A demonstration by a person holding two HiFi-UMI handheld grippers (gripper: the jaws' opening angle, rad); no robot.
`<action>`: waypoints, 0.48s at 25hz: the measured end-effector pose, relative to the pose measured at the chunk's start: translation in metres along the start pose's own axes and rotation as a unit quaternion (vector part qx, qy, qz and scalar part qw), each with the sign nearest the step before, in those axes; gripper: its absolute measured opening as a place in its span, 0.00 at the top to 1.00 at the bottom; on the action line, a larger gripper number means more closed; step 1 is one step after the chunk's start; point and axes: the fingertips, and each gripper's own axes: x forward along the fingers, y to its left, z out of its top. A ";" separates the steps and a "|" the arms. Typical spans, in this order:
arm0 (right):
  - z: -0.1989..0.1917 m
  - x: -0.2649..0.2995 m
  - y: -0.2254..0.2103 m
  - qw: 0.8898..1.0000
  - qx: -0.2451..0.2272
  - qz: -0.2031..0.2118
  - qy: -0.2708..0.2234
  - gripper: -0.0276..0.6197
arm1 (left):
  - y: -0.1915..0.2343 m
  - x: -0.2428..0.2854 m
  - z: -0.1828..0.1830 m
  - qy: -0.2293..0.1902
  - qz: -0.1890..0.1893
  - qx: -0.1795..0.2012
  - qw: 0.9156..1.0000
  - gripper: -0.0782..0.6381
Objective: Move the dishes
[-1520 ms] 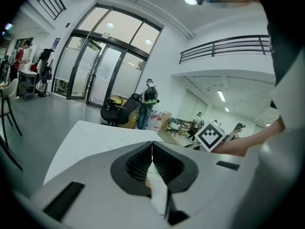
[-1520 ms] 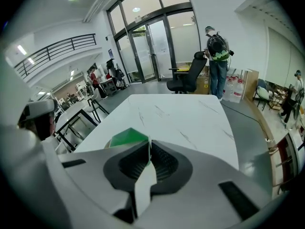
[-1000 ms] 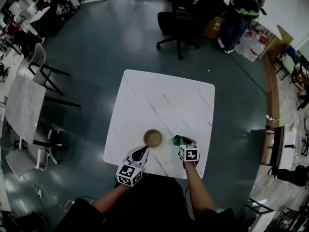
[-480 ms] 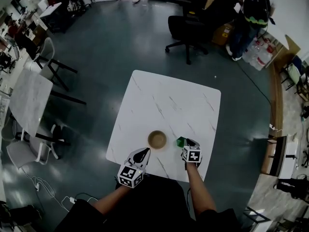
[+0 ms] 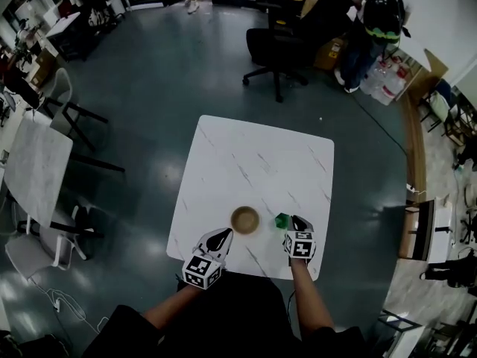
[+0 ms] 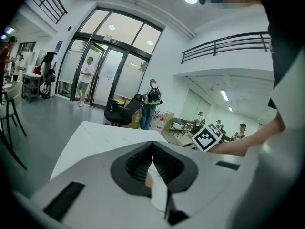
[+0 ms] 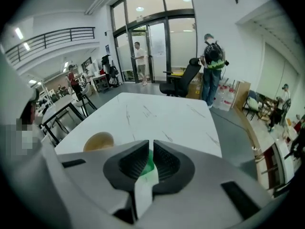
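- Two grippers sit at the lower middle of the head view, each with its marker cube nearest the camera.
- Right gripper (image 5: 298,221) (image 7: 148,157): the jaws are drawn narrow and clamped on the green dish (image 5: 282,219) (image 7: 149,167). Its own view shows only a green sliver between the pads, and the jaws hide the rest.
- The head view is too small to tell the green dish's shape, or whether it rests on the table (image 5: 253,155) or hangs just above it.
- Left gripper (image 5: 222,235) (image 6: 152,149): the jaws are pressed together with nothing between them. A brownish patch under the tips in its own view is too blurred to name.
- Bowl (image 5: 244,218) (image 7: 99,140): brown, on the table, between the two grippers. It is just beside the left gripper's tip, but I cannot tell if they touch.
- Arms and grippers cover the table's lower edge.
- Chair (image 5: 277,47) at upper middle, well apart from the table.
- Person (image 5: 376,17) with a backpack at upper right.
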 end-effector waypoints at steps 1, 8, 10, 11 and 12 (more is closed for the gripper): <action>0.006 -0.005 0.006 1.000 -0.008 -0.005 -0.009 0.91 | 0.004 0.000 0.002 0.000 -0.005 -0.001 1.000 0.87; 0.035 -0.025 0.074 0.998 0.035 0.036 -0.046 0.91 | 0.025 0.000 0.006 0.005 -0.044 0.001 0.999 0.87; 0.033 -0.023 0.093 0.997 0.044 0.051 -0.040 0.92 | 0.031 0.001 0.001 0.015 -0.050 0.000 0.999 0.87; 0.030 -0.021 0.102 0.997 0.046 0.056 -0.034 0.92 | 0.034 0.002 -0.002 0.020 -0.052 -0.002 0.998 0.87; 0.027 -0.019 0.109 0.997 0.047 0.059 -0.028 0.92 | 0.037 0.003 -0.004 0.023 -0.054 -0.003 0.998 0.87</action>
